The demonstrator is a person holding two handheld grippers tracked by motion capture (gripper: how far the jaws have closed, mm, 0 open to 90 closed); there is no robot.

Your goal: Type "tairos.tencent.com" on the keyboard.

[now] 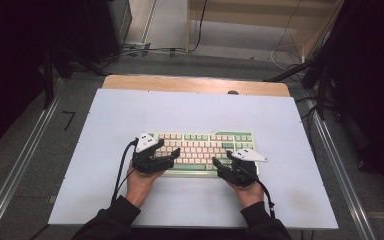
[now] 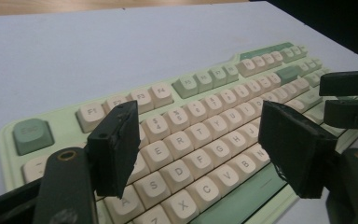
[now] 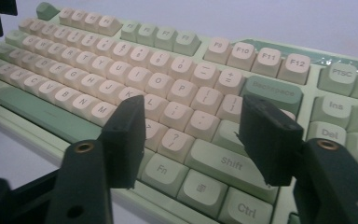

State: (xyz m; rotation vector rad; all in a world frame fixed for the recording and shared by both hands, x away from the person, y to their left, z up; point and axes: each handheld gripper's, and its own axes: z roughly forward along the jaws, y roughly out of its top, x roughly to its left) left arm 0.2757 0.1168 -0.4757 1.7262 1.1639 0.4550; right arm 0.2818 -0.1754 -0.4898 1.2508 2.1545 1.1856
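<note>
You are holding both grippers over the front edge of the green-and-cream mechanical keyboard [image 1: 200, 150], which is lying flat near the middle of the pale surface [image 1: 105, 115] with its long axis running across you, left to right. Your left gripper [image 1: 172, 152] is hovering over the keyboard's left end, and in the left gripper view its jaws are standing wide apart and holding nothing, framing the letter rows around the E, R, D and F keys, with the green spacebar [image 2: 235, 200] just below and to their right. Your right gripper [image 1: 219, 163] is poised over the keyboard's right end, likewise spread open and empty; in the right gripper view its jaws are bracketing the keys between L and the right Shift key [image 3: 230, 162], with the Backspace key [image 3: 272, 92] farther up the keyboard. Each gripper is pointing forward and slightly inward along the keyboard, so the keys are lying directly beneath and ahead of the jaws, not beside them. Neither arm is clearly nearer: each is covering its own half. I cannot tell whether any jaw tip is touching a keycap. Judging from this, the coming move turns on lowering onto the keyboard, or closing in on its two short ends.
</note>
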